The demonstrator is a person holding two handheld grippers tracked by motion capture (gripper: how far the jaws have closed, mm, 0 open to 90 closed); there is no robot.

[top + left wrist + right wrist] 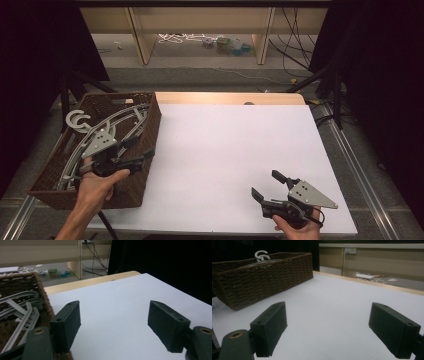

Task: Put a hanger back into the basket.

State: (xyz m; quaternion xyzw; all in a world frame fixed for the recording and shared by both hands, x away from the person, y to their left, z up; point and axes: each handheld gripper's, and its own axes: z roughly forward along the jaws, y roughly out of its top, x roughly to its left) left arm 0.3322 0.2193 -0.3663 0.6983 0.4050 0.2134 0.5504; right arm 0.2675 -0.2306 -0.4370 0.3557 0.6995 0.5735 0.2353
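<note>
A brown wicker basket held grey hangers; left gripper and right gripper stood with jaws apart, empty.

No readable text, label, brand, number or sign appears anywhere.

The wicker basket is the one bulky obstacle, standing at the left edge of the white table. Grey hangers fill it, their hooks rising above its far left rim, so little room is left inside. The left gripper hangs over the basket's right wall. Right of the basket the tabletop lies bare as far as the right gripper, well apart near the front edge; the far strip beyond the basket seems open too.
</note>
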